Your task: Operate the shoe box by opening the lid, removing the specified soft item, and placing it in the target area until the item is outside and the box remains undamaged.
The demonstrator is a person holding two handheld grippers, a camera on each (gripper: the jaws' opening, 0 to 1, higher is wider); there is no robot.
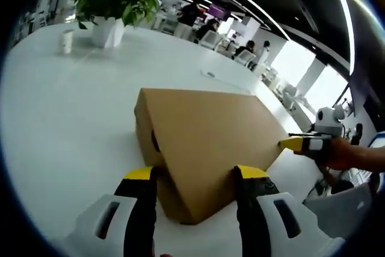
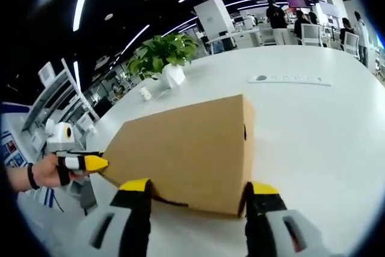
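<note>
I am looking along my left gripper (image 1: 195, 176), whose yellow-tipped jaws are standing apart, one on each side of the nearest corner of the shoe box (image 1: 204, 136). I cannot tell whether they are touching the cardboard. In the right gripper view, my right gripper (image 2: 198, 189) is doing the same at the opposite end of the box (image 2: 180, 148), jaws spread wide across that end's near lower edge.

The box is sitting on a broad white table (image 1: 66, 124), lid closed. It is plain brown cardboard, unmarked, with a small dark hole in each end wall. Nothing is lying between the jaws and the box.

At the far corner of the box in the left gripper view, the other gripper's yellow tip (image 1: 295, 143) is meeting the cardboard, a hand (image 1: 343, 153) behind it.

Beyond the box, a thin flat strip (image 2: 289, 79) is lying on the table. Farther still, a potted plant (image 1: 114, 4) in a white pot is standing near the table's far edge, with a small cup (image 1: 67, 40) just beside it. Behind the plant, people (image 2: 286, 16) are sitting and standing among desks.
</note>
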